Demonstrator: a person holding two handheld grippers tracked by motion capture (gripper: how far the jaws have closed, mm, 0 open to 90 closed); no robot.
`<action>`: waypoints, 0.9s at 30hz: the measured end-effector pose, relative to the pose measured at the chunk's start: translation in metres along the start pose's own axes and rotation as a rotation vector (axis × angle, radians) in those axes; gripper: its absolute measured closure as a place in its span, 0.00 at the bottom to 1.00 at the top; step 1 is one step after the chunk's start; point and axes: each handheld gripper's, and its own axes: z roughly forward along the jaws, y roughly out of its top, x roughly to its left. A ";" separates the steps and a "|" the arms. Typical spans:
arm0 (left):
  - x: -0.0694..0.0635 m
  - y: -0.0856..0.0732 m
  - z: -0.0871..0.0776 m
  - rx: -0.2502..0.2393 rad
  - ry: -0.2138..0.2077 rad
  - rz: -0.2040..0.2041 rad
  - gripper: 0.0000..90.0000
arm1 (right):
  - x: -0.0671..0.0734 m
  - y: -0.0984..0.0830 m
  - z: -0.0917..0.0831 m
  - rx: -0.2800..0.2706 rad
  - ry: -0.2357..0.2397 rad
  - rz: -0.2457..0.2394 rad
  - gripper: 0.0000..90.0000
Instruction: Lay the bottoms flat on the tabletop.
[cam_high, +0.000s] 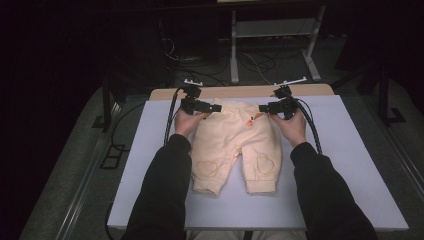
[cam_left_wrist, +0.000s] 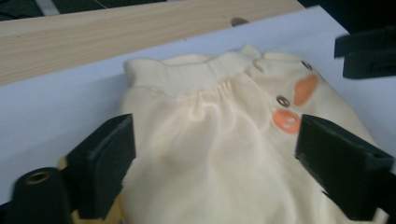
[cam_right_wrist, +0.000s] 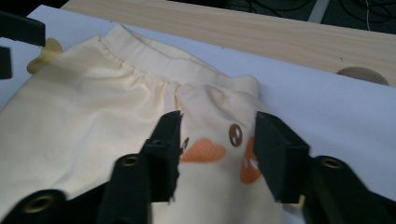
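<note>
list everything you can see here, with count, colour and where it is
baby trousers: one pair, pale yellow with orange patches near the waistband, flat on the mat, waistband at the far side
mat: one, white, covering the tabletop
table: one, light wood, strip showing beyond the mat
frame: one, white metal, on the floor behind the table
left gripper: one, black, open over the waistband's left end
right gripper: one, black, open over the orange patches
sleeves: two, black, entering from the bottom

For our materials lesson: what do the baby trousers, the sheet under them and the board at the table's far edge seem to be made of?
Baby trousers: soft matte knit, probably cotton; gathered waistband, folds.
Sheet: smooth pale matte, paper or plastic, unclear.
Board: light wood, visible grain.
</note>
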 end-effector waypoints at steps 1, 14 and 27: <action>-0.003 -0.001 0.000 0.001 0.005 0.014 0.07 | -0.002 -0.001 -0.002 -0.002 0.004 0.008 0.44; -0.022 -0.018 -0.026 -0.045 -0.003 0.069 0.00 | -0.023 -0.034 -0.035 -0.001 0.081 0.079 0.05; -0.020 -0.035 -0.050 -0.091 0.001 0.058 0.00 | -0.029 -0.056 -0.039 0.040 0.082 0.098 0.02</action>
